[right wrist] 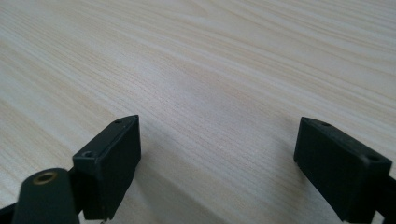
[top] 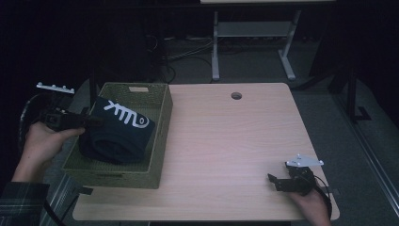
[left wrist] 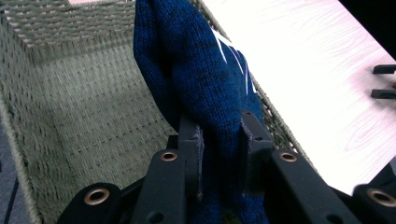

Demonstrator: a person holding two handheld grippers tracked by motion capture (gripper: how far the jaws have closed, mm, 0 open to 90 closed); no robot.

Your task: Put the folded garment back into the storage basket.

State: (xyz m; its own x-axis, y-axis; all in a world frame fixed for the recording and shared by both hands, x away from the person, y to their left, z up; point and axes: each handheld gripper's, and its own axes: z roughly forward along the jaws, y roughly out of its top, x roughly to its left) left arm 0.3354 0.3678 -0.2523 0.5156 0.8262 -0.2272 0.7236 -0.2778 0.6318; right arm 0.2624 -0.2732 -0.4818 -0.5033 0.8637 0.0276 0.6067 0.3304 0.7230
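Note:
A folded dark blue knitted garment (top: pixel 120 130) with a white pattern lies partly inside a woven green basket (top: pixel 160 141) at the table's left. My left gripper (top: pixel 94 121) reaches in over the basket's left wall and is shut on the garment's edge. In the left gripper view the blue knit (left wrist: pixel 205 84) is pinched between the two black jaws of the left gripper (left wrist: pixel 222 140), above the basket's woven floor (left wrist: pixel 84 116). My right gripper (top: pixel 274 181) rests low at the table's front right corner, open. The right gripper (right wrist: pixel 217 154) has bare wood between its jaws.
The light wooden table (top: pixel 235 141) has a round cable hole (top: pixel 236 95) near its far edge. Behind it stand a white desk frame (top: pixel 254 37) and cables on the floor. The basket takes up the table's left third.

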